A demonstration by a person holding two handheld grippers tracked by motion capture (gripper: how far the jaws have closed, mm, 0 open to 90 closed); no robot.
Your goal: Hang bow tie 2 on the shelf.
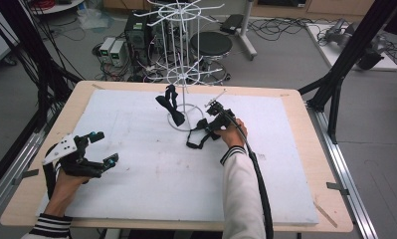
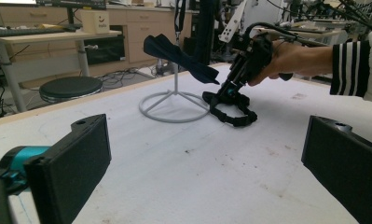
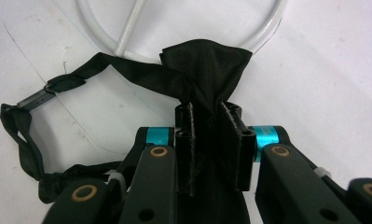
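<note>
Two tools in play. Right tool point(image 3: 210, 149): jaws pressed onto the bunched middle of a black fabric bow tie point(image 3: 207, 70) that lies on the bench, just at the rim of the white wire display stand point(image 1: 185, 107); gripping the knot probably keeps both wings and the strap under control in one pinch. Its black neck strap point(image 3: 32, 116) trails out toward 9 o'clock in a loose loop on the white foam-covered bench point(image 1: 151, 169). A second dark bow tie point(image 1: 169, 105) hangs on the stand at 11 o'clock of the right tool. The stand's hook arms sit overhead and could snag the strap on lifting. Left tool point(image 1: 99, 152): jaws spread, nothing between them, resting near the bench's left edge, well apart.
</note>
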